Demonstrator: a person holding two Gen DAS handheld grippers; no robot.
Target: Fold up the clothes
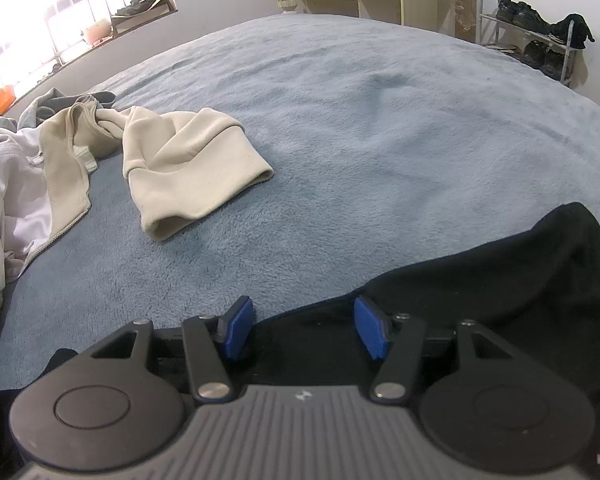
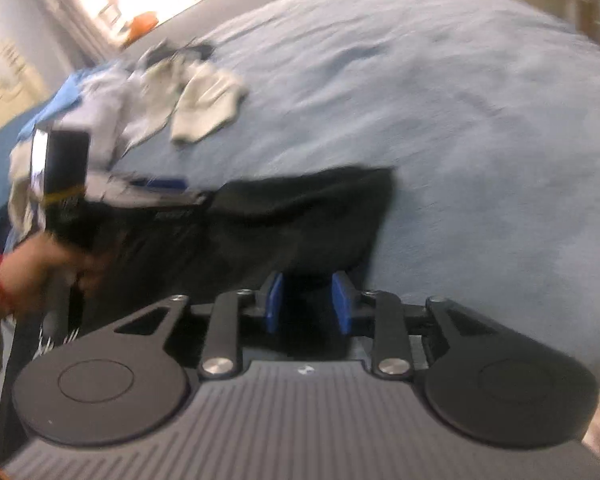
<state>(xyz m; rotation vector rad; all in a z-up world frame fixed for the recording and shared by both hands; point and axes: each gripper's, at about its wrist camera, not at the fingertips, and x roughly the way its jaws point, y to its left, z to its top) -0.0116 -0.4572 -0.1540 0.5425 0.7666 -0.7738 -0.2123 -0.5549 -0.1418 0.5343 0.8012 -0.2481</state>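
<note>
Black garment [image 1: 480,288] lies at the near edge of the blue fleece blanket [image 1: 360,120]; cream hoodie [image 1: 188,168] well apart, toward the window. Left gripper [image 1: 302,330] spread over the black hem, pinching nothing. Right gripper [image 2: 309,303] narrowly parted above black cloth, pads apparently clear (view smeared). Risk: a shallow bite catches blanket pile, or one layer only. Garment's type and full outline cut off.

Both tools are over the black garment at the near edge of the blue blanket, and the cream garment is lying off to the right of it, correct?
Not quite: the cream garment lies to the left of the black garment, beside the pile of pale clothes, as the left wrist view shows. The rest holds: both the left tool and right tool are over the black garment on the blue blanket.
</note>
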